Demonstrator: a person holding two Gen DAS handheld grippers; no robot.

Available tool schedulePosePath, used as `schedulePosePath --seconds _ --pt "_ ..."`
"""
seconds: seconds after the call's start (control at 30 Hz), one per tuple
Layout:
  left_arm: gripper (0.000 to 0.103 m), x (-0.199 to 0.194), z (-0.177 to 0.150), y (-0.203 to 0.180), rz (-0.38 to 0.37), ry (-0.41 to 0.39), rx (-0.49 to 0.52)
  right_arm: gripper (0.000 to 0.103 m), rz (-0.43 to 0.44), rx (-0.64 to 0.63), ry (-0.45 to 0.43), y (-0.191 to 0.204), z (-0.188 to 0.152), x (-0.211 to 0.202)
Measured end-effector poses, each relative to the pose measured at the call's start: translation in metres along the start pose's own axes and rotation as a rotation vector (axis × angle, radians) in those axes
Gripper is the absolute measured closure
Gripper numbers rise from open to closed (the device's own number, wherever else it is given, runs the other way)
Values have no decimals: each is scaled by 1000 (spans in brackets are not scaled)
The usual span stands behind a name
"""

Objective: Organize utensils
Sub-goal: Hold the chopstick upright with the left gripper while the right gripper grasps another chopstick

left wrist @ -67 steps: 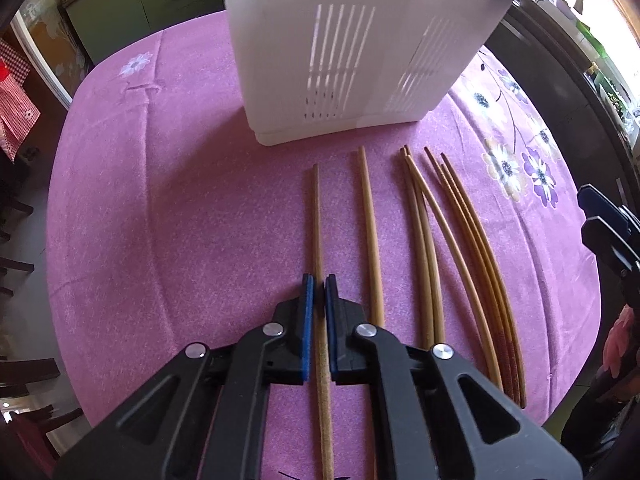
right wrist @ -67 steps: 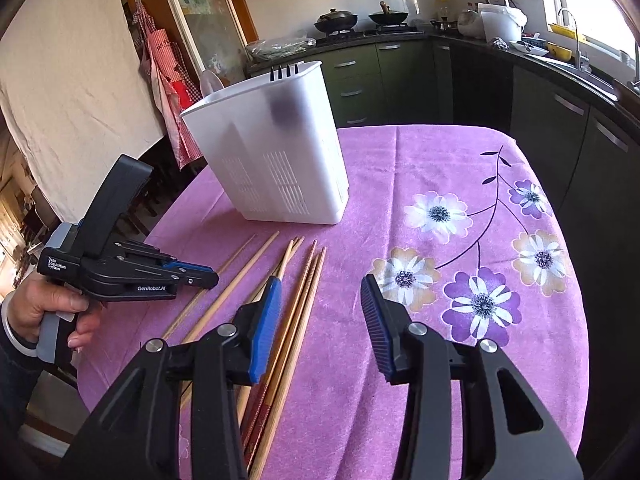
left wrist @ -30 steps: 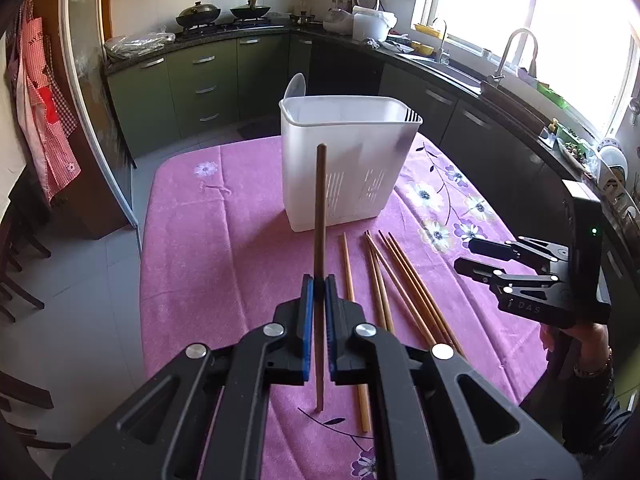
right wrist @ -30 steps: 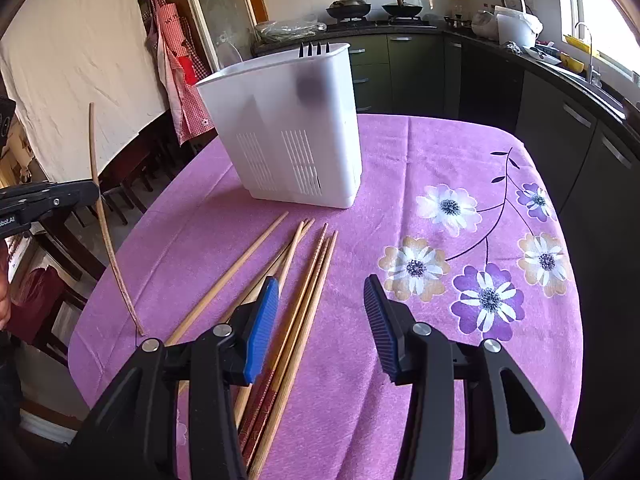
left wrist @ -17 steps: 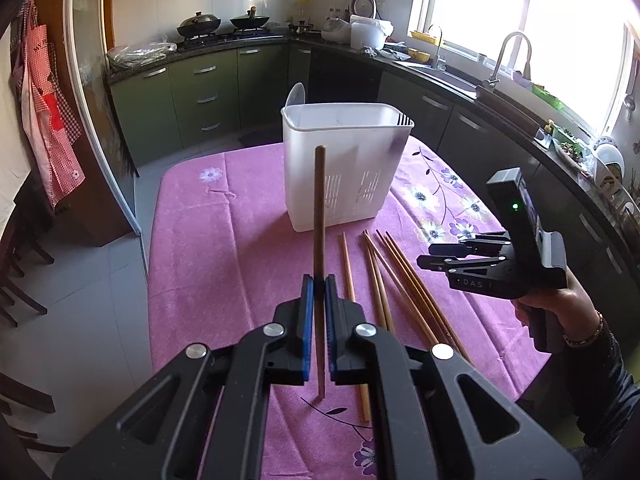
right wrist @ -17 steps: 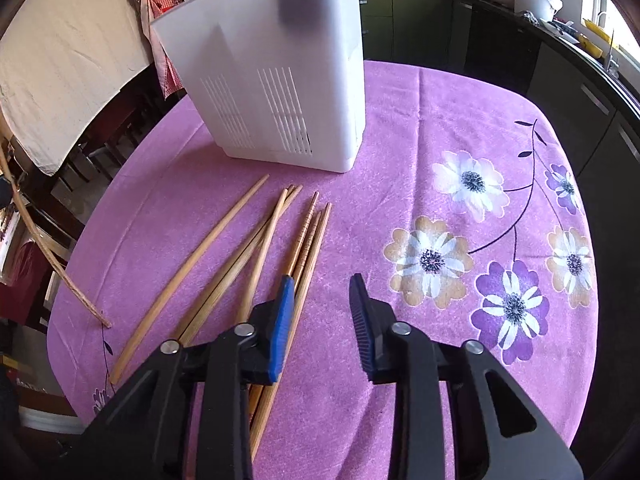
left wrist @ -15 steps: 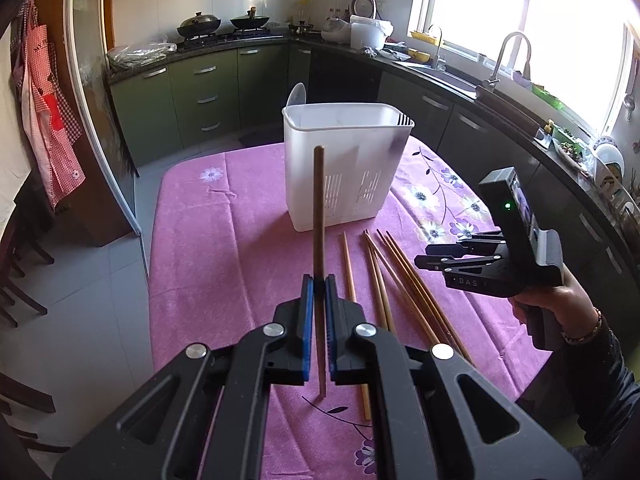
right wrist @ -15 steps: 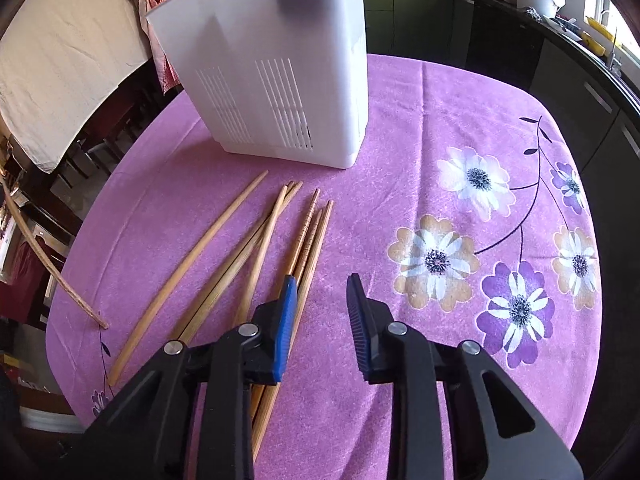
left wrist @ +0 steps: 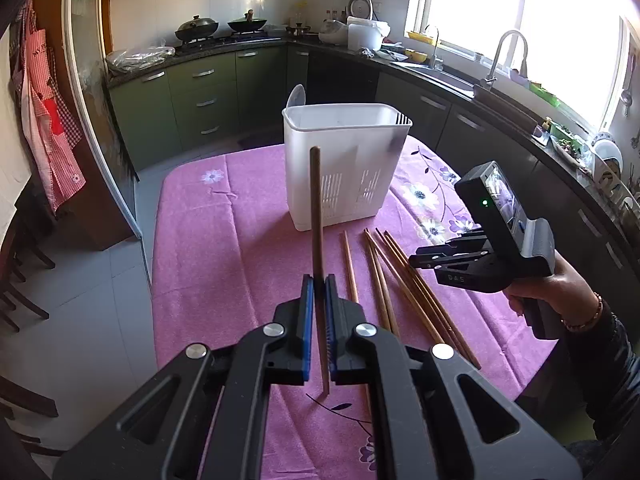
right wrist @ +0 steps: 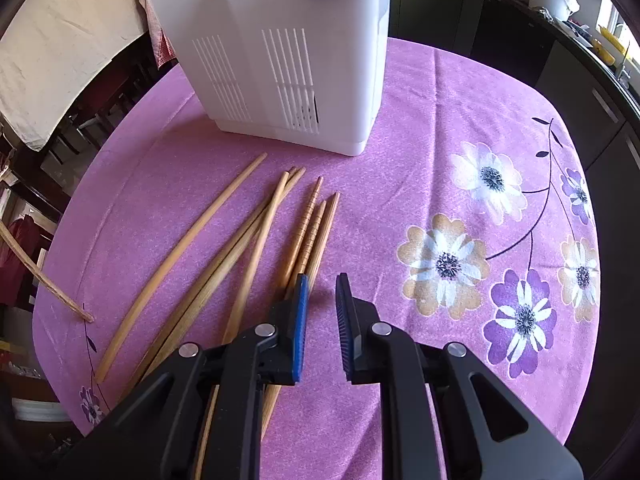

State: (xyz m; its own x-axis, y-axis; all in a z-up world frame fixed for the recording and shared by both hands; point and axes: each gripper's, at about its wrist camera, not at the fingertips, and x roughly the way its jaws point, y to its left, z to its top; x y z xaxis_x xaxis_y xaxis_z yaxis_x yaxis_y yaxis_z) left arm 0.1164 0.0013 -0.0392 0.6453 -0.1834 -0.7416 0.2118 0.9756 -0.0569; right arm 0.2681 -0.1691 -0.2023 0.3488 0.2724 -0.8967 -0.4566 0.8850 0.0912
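My left gripper (left wrist: 317, 280) is shut on one wooden chopstick (left wrist: 316, 216) and holds it upright above the purple table; its lower tip shows in the right wrist view (right wrist: 44, 280). A white slotted utensil holder (left wrist: 344, 160) stands at the far middle of the table, also in the right wrist view (right wrist: 280, 48). Several chopsticks (right wrist: 248, 248) lie side by side in front of it, also in the left wrist view (left wrist: 396, 276). My right gripper (right wrist: 320, 280) is partly open and empty, low over the rightmost chopsticks; it also shows in the left wrist view (left wrist: 416, 260).
The table wears a purple cloth with flower prints (right wrist: 448, 260). Its front edge is close below the grippers. Green kitchen cabinets (left wrist: 208, 96) and a counter with a sink (left wrist: 480, 80) lie behind. Dark chairs (left wrist: 20, 280) stand at the left.
My right gripper has dropped closer to the lying chopsticks and its jaws have narrowed. My left gripper lifted its chopstick off the table earlier and now holds it still.
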Motion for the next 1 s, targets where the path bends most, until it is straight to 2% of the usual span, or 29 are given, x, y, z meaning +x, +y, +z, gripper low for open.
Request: schedulePosePath --seconds 0.23,0.43,0.6,0.87,1.0 --pt "97 -1 0 0 4 0 6 90 -19 -17 25 12 15 15" --pt "97 -1 -1 -1 6 -1 7 96 -8 -7 -1 13 19 17" --pt "97 -1 -2 0 9 1 6 97 25 27 -129 7 11 -27" --pt "97 -7 -5 -2 14 -1 15 97 27 24 -417 2 -20 -141" --pt "97 -9 -7 -2 13 -6 15 97 14 5 -471 1 -44 -169"
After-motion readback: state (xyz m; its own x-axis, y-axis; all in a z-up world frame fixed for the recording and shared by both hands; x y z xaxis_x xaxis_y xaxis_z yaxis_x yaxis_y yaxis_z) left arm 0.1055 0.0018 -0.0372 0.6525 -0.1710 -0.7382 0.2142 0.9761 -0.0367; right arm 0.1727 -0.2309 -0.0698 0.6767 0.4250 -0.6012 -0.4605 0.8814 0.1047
